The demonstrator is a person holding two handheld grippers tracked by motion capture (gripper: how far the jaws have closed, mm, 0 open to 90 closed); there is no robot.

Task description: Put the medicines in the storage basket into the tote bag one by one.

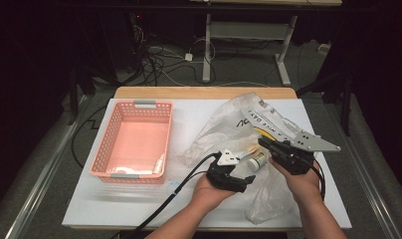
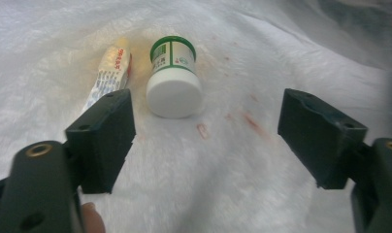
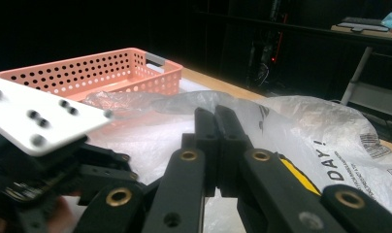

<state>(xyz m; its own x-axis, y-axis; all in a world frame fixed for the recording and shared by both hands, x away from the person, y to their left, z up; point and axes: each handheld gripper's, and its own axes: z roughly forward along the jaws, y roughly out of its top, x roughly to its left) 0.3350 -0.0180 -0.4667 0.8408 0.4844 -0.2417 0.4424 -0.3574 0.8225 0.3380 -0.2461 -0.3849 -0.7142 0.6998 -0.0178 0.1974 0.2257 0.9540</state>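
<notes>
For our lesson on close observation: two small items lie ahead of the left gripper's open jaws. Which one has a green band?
The white round jar, lying on its side with its white lid toward the camera. The slim tube beside it is cream with red and blue print.

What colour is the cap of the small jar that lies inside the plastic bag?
White; the jar has a green band, clearest in the left gripper view.

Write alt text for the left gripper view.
An open hand-held gripper points at a small white jar with a green label lying beside a squeezed tube, both on crinkled clear plastic.
</notes>
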